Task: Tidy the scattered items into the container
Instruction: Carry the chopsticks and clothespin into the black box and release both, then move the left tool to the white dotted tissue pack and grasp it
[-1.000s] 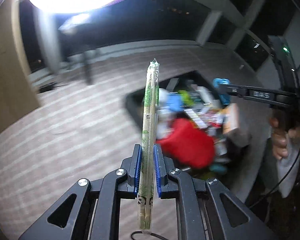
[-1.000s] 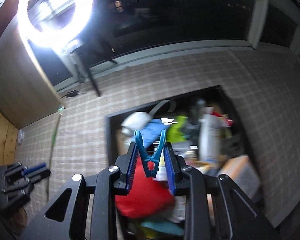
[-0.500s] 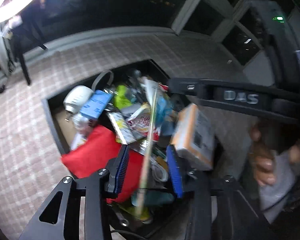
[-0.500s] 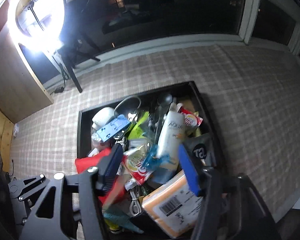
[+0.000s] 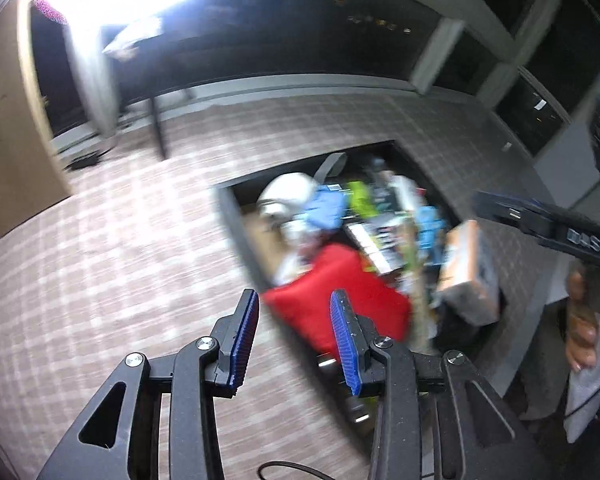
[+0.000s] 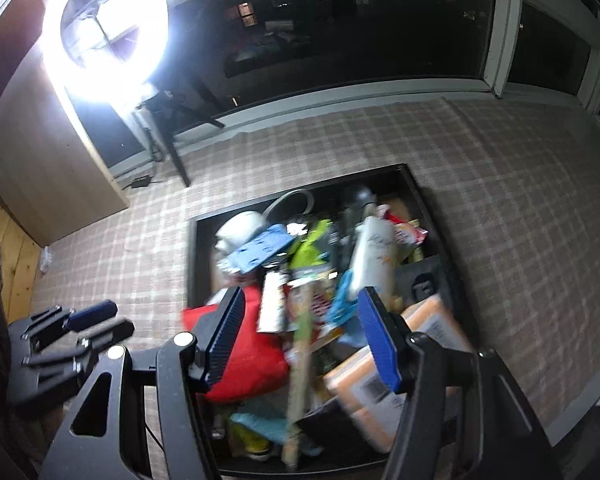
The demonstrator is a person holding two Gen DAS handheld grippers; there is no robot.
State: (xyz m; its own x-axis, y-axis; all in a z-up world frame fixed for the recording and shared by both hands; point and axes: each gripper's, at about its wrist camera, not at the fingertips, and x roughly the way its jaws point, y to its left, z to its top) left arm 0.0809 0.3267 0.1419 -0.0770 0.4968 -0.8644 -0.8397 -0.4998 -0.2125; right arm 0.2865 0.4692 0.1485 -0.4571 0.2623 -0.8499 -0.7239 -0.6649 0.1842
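Note:
A black container (image 6: 192, 248) sits on the checked cloth, heaped with items: a red pouch (image 6: 252, 352), a white bottle (image 6: 374, 248), an orange box (image 6: 380, 392). A green-wrapped chopstick packet (image 6: 300, 344) lies across the heap, and a blue clip (image 6: 342, 300) rests beside it. My right gripper (image 6: 302, 292) hovers open above the heap, touching nothing. My left gripper (image 5: 294, 296) is open and empty, over the container's (image 5: 228, 208) near left corner and the red pouch (image 5: 340, 300). The packet (image 5: 418, 280) shows to its right.
A bright ring light (image 6: 104, 36) on a dark tripod (image 6: 176, 156) stands at the far edge of the cloth (image 6: 520, 220). A wooden panel (image 6: 40, 184) is at the left. A person's hand (image 5: 580, 320) holds the right gripper's body (image 5: 540, 220).
The left gripper let go of the chopstick packet, which now lies in the container, and swung back left. The right gripper released the blue clip onto the heap and stands wide.

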